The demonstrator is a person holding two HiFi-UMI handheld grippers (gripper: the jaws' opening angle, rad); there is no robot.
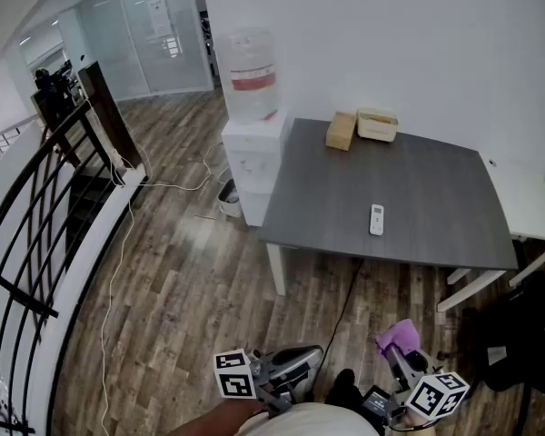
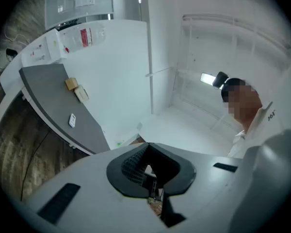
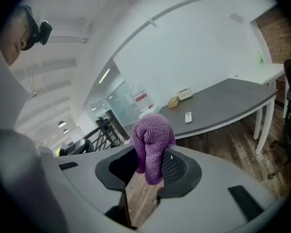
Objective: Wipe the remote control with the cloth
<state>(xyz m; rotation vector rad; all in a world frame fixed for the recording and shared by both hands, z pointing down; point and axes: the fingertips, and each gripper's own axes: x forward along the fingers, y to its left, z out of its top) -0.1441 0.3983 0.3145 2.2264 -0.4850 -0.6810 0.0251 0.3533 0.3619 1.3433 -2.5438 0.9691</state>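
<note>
A small white remote control (image 1: 376,219) lies flat near the front edge of the grey table (image 1: 436,189). It also shows far off in the left gripper view as the remote (image 2: 72,120) and in the right gripper view as the remote (image 3: 188,117). Both grippers are held low over the wooden floor, well short of the table. My right gripper (image 1: 401,352) is shut on a purple cloth (image 3: 152,142), which bunches up above the jaws. My left gripper (image 1: 311,360) is shut with nothing in it; its jaws meet in the left gripper view (image 2: 153,178).
Two cardboard boxes (image 1: 341,131) (image 1: 378,123) sit at the table's far edge. A white water dispenser (image 1: 251,89) stands by the table's left end, with cables on the floor. A black railing (image 1: 36,207) runs at the left. A white desk (image 1: 536,198) adjoins on the right.
</note>
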